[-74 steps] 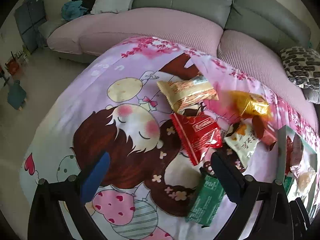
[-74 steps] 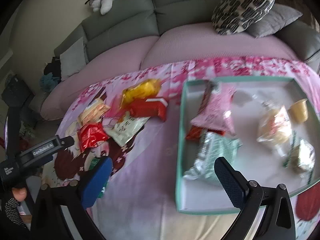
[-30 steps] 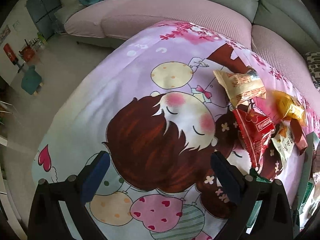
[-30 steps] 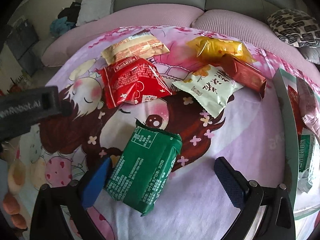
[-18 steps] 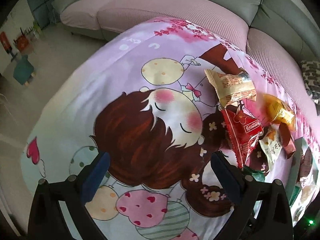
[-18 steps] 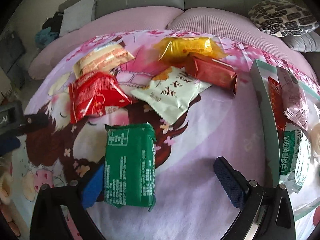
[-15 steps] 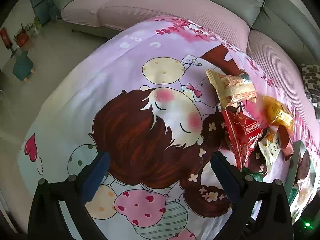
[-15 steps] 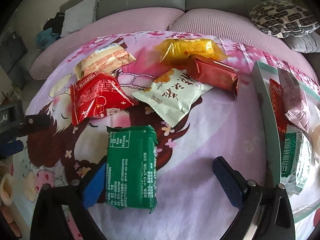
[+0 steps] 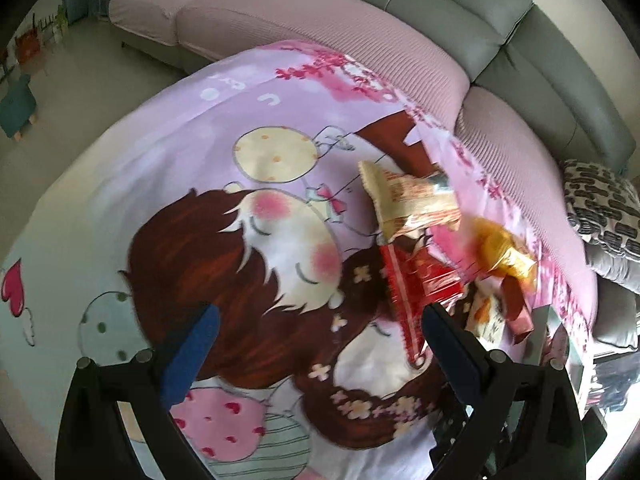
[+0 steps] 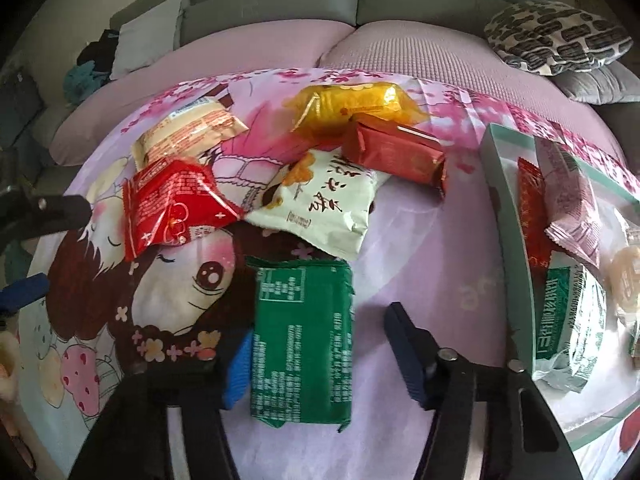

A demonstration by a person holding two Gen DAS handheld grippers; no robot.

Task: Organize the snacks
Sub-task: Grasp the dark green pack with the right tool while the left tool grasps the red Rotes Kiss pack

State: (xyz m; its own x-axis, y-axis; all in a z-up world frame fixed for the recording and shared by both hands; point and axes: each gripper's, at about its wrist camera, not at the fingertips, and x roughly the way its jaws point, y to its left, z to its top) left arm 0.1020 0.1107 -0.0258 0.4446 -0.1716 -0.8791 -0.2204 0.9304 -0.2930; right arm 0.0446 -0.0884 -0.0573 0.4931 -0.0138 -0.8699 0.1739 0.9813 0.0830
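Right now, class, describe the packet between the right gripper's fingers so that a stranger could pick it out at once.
Start at the cartoon-print cloth before the sofa, where loose snacks lie left of the teal-rimmed tray. Nearest the camera, between the fingers of the right gripper, which have just been closing, lies the green packet. It alone there is dark green with white print; its neighbours are red, cream and gold.

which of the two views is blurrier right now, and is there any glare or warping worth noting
Left wrist view: motion-smeared, the red packet and yellow packet streaked, the sofa bowed by the fisheye. Right wrist view: much sharper, print on the green packet nearly readable, glare on the yellow wrapper and washed-out brightness in the tray at the right edge; dark corners in both.
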